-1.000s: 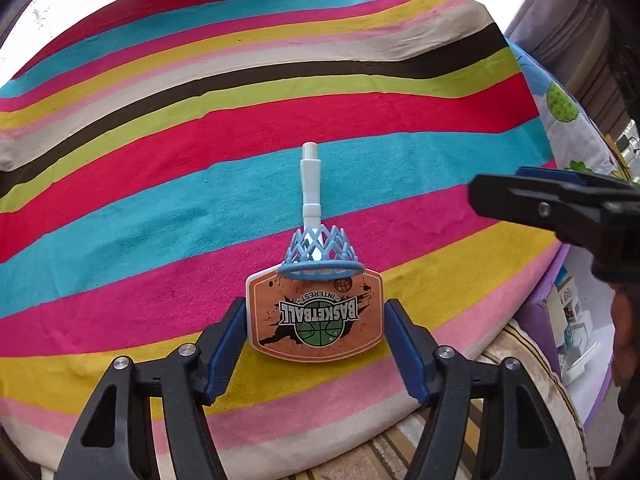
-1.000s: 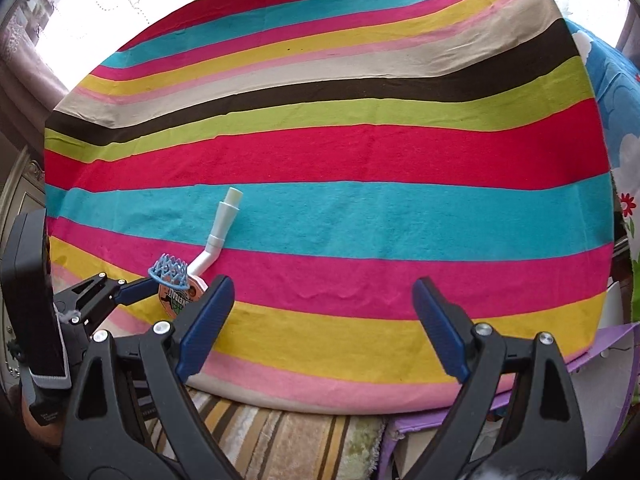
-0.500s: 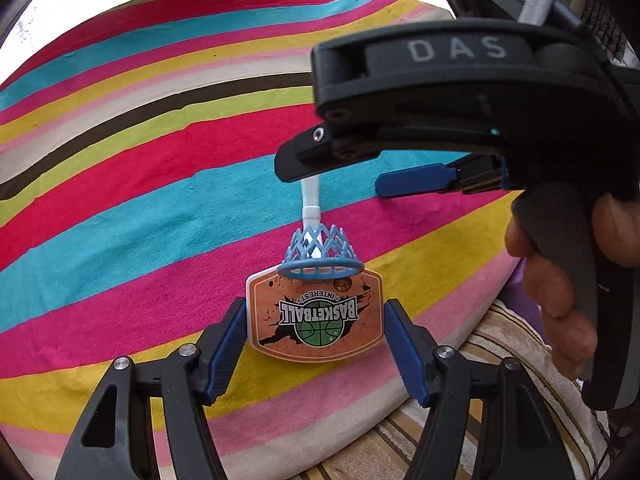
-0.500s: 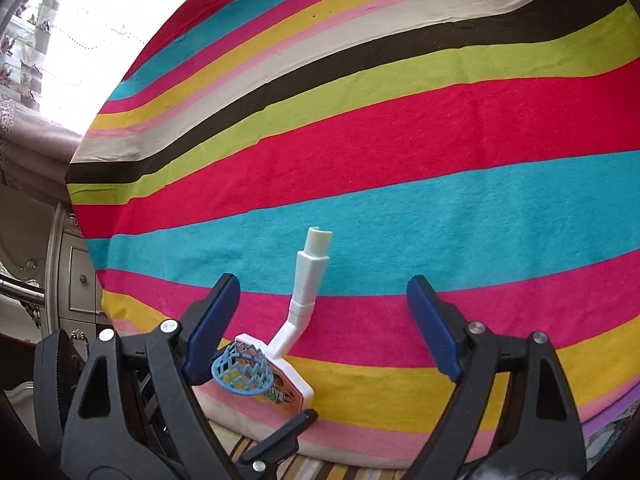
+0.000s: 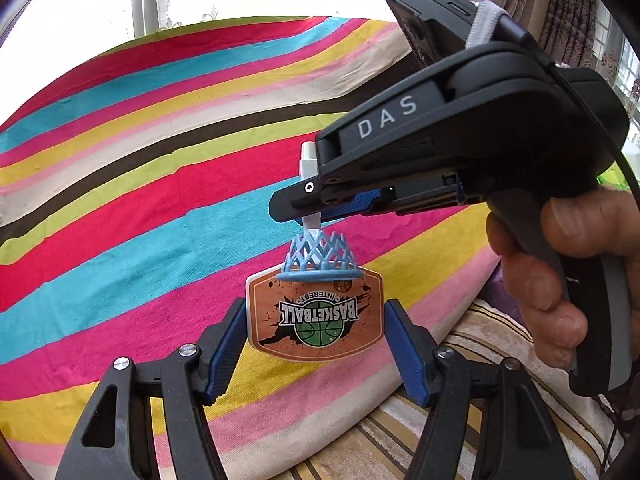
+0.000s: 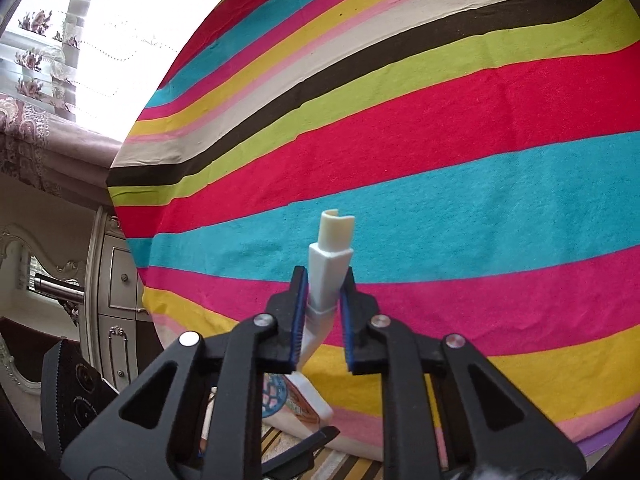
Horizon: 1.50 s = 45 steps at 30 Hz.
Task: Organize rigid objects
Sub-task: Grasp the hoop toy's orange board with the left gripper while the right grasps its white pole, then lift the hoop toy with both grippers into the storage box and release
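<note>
One toy basketball hoop, one striped cloth, two grippers: left gripper, right gripper.

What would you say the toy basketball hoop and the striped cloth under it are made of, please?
Toy basketball hoop: apparently moulded plastic. Its white post and blue net look smooth, stiff and uniformly coloured; the orange backboard graphic looks like a printed sticker, though I cannot be sure. Striped cloth: woven fabric, probably cotton, matte, with visible weave, lint specks and soft creases.
</note>
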### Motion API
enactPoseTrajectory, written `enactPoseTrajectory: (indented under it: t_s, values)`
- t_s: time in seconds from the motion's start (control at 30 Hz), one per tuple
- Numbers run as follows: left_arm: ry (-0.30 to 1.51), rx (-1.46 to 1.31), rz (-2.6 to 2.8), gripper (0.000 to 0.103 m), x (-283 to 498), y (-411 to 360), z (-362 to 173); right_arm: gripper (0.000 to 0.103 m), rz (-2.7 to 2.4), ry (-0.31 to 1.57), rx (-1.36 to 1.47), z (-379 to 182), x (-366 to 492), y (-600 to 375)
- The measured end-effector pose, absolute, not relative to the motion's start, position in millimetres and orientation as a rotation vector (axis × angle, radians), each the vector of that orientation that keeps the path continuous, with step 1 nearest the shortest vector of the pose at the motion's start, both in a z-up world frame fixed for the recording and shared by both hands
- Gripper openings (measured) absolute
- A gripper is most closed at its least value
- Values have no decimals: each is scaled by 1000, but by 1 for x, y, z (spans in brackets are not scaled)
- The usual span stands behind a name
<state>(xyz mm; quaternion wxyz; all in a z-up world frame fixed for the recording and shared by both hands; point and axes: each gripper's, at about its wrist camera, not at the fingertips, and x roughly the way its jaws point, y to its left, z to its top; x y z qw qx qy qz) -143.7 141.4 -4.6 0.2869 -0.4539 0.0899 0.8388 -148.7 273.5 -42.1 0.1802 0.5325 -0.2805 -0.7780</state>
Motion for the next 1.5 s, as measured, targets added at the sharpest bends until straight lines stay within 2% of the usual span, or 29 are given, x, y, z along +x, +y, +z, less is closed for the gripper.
enactPoseTrajectory:
  t_s: [0.47,0.53,0.6,0.73,0.83,0.9,1.0,1.5]
  values:
    - [46,-1212,2194,70,-136,127,1,14,-2203,-934,1376,-26,-115,294]
    - [-24,-1229,2201,66,-138,119,0,14,-2200,-956,1378,-28,-110,297]
    - [-92,-1249,2178,54,-141,114,-2,14,-2190,-970,1381,-31,-106,297]
    - [-109,-1269,2178,50,-142,116,-3,14,-2177,-967,1393,-36,-98,292]
    - [-200,-1262,2164,47,-148,107,-6,14,-2207,-945,1408,-39,-91,290]
    - [-295,-1298,2125,32,-153,103,-12,14,-2202,-958,1406,-42,-86,292]
    - [-368,-1344,2062,20,-155,106,-20,14,-2215,-926,1408,-41,-80,291]
    - [-312,-1182,2059,19,-113,125,16,15,-2407,-689,1314,10,-23,295]
